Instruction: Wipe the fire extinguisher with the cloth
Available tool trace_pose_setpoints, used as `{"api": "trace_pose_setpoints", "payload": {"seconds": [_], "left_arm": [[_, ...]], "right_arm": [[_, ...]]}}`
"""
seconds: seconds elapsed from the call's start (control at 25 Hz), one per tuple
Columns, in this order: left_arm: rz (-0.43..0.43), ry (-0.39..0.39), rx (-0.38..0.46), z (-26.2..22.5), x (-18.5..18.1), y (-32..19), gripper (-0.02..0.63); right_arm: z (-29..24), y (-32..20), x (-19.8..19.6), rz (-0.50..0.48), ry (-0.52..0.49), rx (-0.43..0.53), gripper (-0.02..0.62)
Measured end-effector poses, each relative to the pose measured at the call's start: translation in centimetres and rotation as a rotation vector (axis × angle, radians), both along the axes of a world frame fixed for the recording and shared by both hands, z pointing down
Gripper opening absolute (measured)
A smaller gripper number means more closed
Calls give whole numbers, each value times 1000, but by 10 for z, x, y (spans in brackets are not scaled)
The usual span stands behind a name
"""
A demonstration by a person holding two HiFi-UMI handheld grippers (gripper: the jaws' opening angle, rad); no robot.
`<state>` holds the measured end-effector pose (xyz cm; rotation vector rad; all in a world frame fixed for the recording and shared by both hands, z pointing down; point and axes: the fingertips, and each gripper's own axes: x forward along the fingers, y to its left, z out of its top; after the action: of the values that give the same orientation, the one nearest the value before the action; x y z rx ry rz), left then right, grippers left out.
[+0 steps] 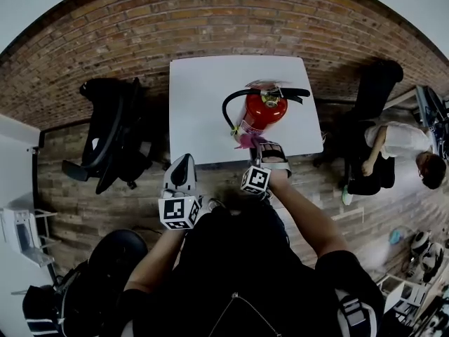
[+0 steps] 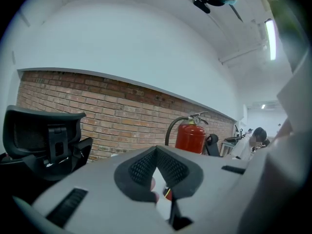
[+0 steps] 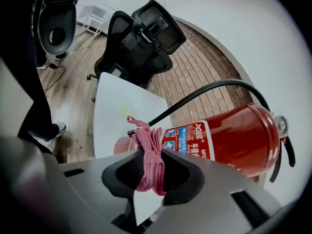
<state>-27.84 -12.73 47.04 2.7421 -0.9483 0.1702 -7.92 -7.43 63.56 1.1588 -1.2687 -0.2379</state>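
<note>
Right gripper point(image 3: 152, 175), clenched on a bunched pink cloth point(image 3: 146, 143), holds it at the lower body of the red fire extinguisher point(image 3: 229, 135), which stands upright on the near right part of the white table point(image 1: 203, 104). Left gripper point(image 2: 158, 172), jaws closed on nothing, hangs at the table's near edge, left of the cylinder and apart from it. Likely hazards: with nothing bracing it, a firm sideways stroke could slide or topple the free-standing cylinder, and the cloth's loose end could snag on the black hose point(image 3: 204, 94).
</note>
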Motion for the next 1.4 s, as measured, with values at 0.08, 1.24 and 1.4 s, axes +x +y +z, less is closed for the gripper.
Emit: {"api": "trace_pose_setpoints", "payload": {"seconds": [0.08,1.24,1.4], "left_arm": [[1,3,3,-2,2,-1,29],[48,63,15,-24,21,-4,31],[49,77,48,-37,24,-1,31]], "right_arm": [[-9,1,0,2,-3,0,101],[-159,-1,0,-20,114,115,103],[-178,1,-2,-18,122,159,103]]}}
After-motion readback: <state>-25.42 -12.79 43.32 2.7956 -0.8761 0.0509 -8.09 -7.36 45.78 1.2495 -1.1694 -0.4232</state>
